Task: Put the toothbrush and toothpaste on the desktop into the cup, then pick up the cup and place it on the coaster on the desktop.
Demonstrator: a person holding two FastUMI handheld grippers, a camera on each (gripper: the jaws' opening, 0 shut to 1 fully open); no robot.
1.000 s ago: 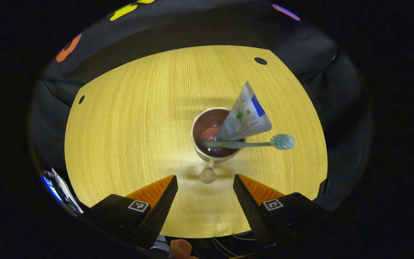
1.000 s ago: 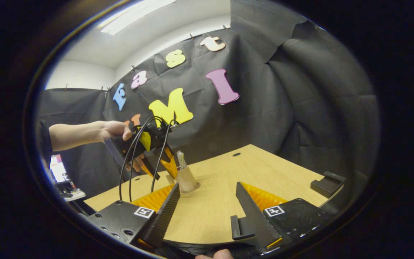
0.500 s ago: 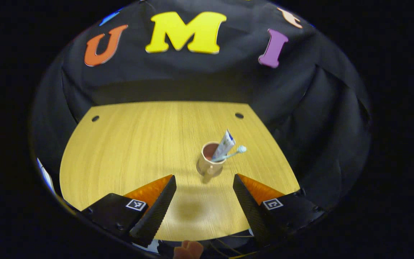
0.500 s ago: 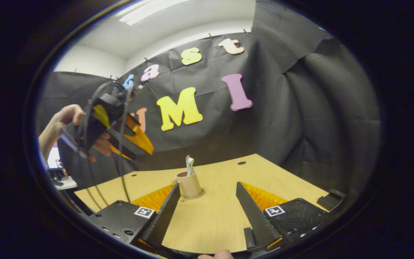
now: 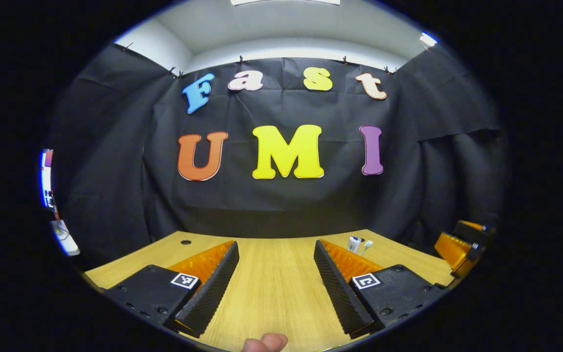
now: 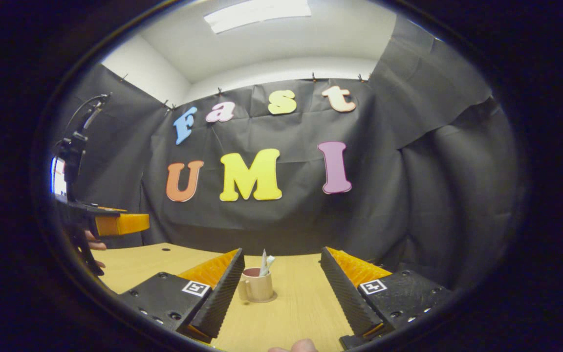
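1. The cup (image 6: pixel 257 287) is seen in the right gripper view: a small beige mug w/ a dark reddish inside and a handle on its left side, standing upright on the wooden desk (image 6: pixel 291 313).
2. The cup appears to stand on a thin round base, slightly wider than the cup; whether that is the coaster can't be told.
3. The toothpaste (image 6: pixel 264 264) is seen standing in the cup, a white tube tapering to a flat end above the rim, leaning slightly.
4. The toothbrush (image 6: pixel 270 260) is glimpsed just right of the tube tip, above the cup rim; it is too small for detail.
5. The right gripper (image 6: pixel 281 283) is held near the cup, fingers spread wide, nothing grasped; the cup is seen between them but farther off, by the left finger, not touched.
6. The left gripper (image 5: pixel 276 274) is held low over the desk, fingers released and wide apart, nothing between them.
7. In the left gripper view the tube (image 5: pixel 355 244) and brush head (image 5: pixel 367 244) are seen poking up behind the right finger; the cup itself is hidden there.
8. The left gripper is also seen well left of the cup in the right gripper view, w/ a hand (image 6: pixel 93 244) on it.
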